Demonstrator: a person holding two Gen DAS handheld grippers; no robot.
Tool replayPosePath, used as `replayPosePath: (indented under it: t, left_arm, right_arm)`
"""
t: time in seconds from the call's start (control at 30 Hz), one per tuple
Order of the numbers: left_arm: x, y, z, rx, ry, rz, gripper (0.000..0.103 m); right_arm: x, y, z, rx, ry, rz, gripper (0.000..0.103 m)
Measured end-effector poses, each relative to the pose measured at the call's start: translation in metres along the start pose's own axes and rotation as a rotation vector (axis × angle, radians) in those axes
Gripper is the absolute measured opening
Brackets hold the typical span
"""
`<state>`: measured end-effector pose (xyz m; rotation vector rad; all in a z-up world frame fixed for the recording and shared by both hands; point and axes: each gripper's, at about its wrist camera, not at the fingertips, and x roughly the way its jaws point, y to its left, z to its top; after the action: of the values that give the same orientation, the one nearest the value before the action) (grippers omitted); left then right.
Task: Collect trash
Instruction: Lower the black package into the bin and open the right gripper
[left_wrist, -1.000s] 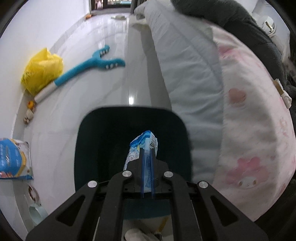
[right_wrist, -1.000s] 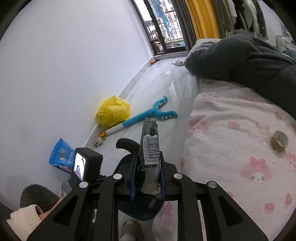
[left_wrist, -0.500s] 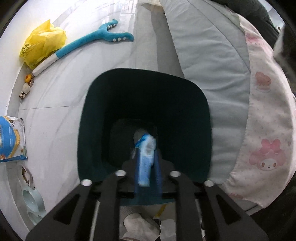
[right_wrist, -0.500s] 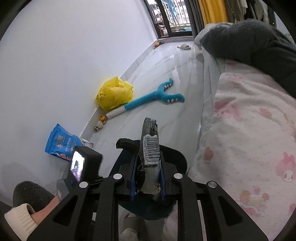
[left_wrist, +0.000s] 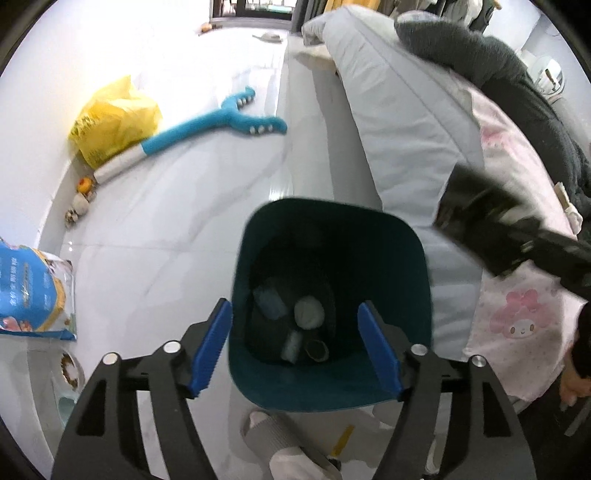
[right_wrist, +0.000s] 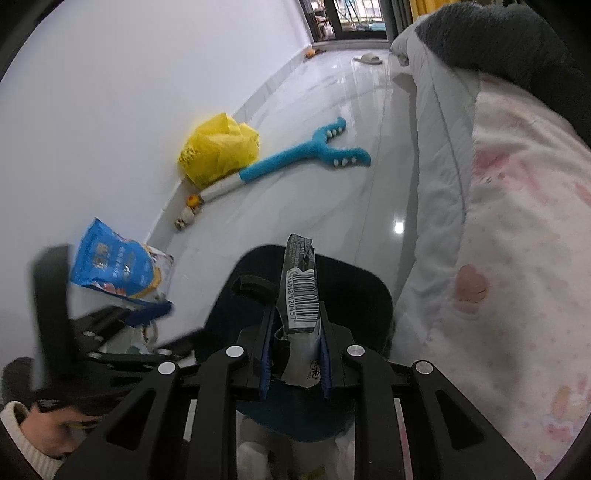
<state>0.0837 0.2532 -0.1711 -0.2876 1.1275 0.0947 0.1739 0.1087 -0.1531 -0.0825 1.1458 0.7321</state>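
Along the wall edge of the floor, going left to right, a blue snack bag leans by the near corner, then come a few small toys, a yellow plastic bag and a long blue plush toy lying flat toward the middle of the floor.

The left gripper hangs over the dark teal trash bin, pointing steeply down into it. Its jaws have just been opening and now stand wide apart with nothing between the blue pads. The blue-and-white wrapper lies loose at the bottom of the bin, beside a pale crumpled ball and other small scraps that are too dark to tell apart.

The bin stands on the floor just beside the edge of the bed, which carries a grey quilt, a pink patterned sheet and a dark fleecy blanket farther back. A socked foot shows at the bin's near side.

The right gripper is clenched on a dark wrapper with a barcode, which sticks up straight from between its pads. It hovers above the near rim of the bin, the wrapper not yet inside. In the left wrist view this gripper is only a dark blur over the bed edge.
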Motion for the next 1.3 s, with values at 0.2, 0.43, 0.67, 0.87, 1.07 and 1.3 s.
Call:
replayPosePath:
  t: [0.2,0.43,0.67,0.87,1.07,1.3]
  left_arm:
    - [-0.033,0.009,0.004,0.001,-0.149,0.017,0.083]
    - [-0.07,0.007,0.008,0.032,-0.276,0.011,0.083]
    - [-0.099,0.001,0.015,0.037,-0.356,-0.04,0.083]
    - [-0.128,-0.014,0.02,0.067,-0.419,-0.16,0.083]
    - [-0.155,-0.035,0.027,0.123,-0.467,-0.237,0.083]
    - [-0.18,-0.055,0.038,0.172,-0.524,-0.27,0.083]
  right_arm:
    - [0.026,0.002,-0.006,-0.013,0.059,-0.032,0.021]
    - [0.051,0.008,-0.009,-0.035,0.11,-0.044,0.021]
    - [0.079,0.017,-0.021,-0.08,0.174,-0.072,0.021]
    - [0.094,0.016,-0.029,-0.098,0.216,-0.09,0.022]
    - [0.102,0.02,-0.034,-0.118,0.226,-0.09,0.022]
    - [0.1,0.029,-0.034,-0.151,0.188,-0.079,0.059]
